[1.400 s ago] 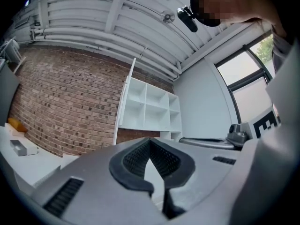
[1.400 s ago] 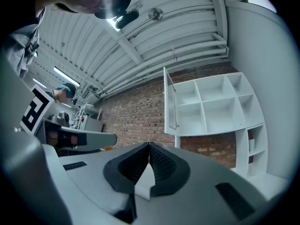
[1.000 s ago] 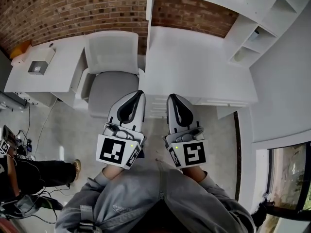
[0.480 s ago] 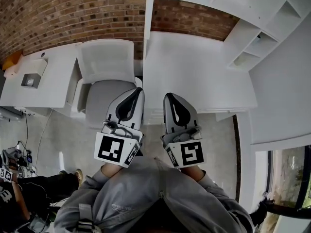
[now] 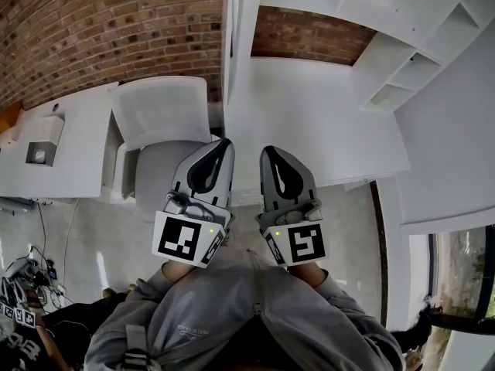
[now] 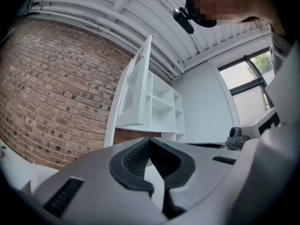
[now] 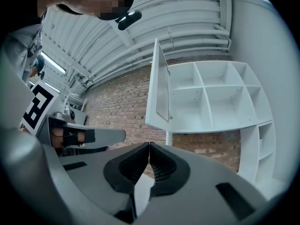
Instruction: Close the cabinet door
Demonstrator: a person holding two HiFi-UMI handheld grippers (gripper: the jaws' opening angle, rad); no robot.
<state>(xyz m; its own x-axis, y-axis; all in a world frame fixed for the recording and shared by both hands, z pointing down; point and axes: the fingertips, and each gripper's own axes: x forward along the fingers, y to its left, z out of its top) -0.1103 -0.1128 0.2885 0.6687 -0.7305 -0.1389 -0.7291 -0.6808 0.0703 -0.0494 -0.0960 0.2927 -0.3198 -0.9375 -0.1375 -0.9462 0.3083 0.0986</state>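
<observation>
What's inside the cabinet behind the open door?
White compartments with nothing visible on their shelves, seen from the right gripper view. The open door covers the left edge of the cabinet, so that strip cannot be checked.

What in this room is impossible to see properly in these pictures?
Door: right gripper view, any handle too small to tell; head view shows only its top edge.
Bystander: head view, cut off by lower left corner.
Space under desk: head view, hidden by the desktop.
</observation>
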